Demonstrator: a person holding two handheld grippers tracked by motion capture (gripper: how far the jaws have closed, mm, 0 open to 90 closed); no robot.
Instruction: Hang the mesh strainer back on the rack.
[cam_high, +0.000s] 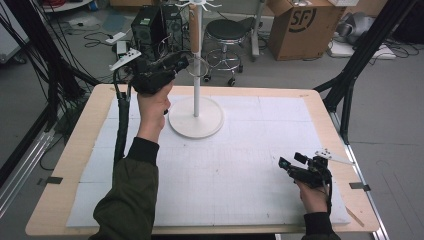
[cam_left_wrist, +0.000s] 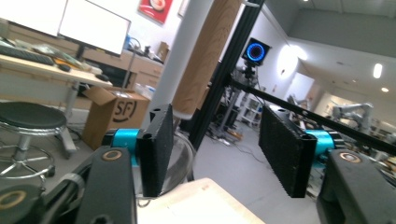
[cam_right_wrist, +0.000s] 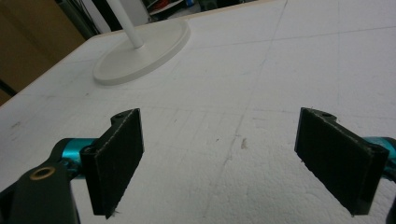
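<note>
Two grippers are in my hands, one on each side of the table (cam_high: 75, 165). My left gripper (cam_high: 182, 61) is held up high at the far left, close to the white stand (cam_high: 196, 116). Its jaws are spread wide apart and hold nothing. In the left gripper view, my left gripper (cam_left_wrist: 224, 149) points at the stand's tall white pole (cam_left_wrist: 180, 56). A brown wooden tube (cam_left_wrist: 205, 56) sits around the pole, high up. A clear ring (cam_left_wrist: 180, 161) hangs just below the tube, right beside my near jaw pad. I cannot tell if the pad touches the ring.

The stand has a round flat base (cam_high: 196, 125). It rests on the white foam sheet (cam_high: 225, 175) near the far side of the table, a bit left of the middle.

My right gripper (cam_high: 286, 165) is low at the near right, just over the foam. It is well apart from the stand. In the right gripper view, my right gripper (cam_right_wrist: 219, 163) has its two black pads wide apart too, with only bare foam between them. The stand's base (cam_right_wrist: 144, 49) shows far off at the left in that view.

Behind the table I see a black stool (cam_high: 225, 32) and a brown box (cam_high: 300, 25) on the floor.
</note>
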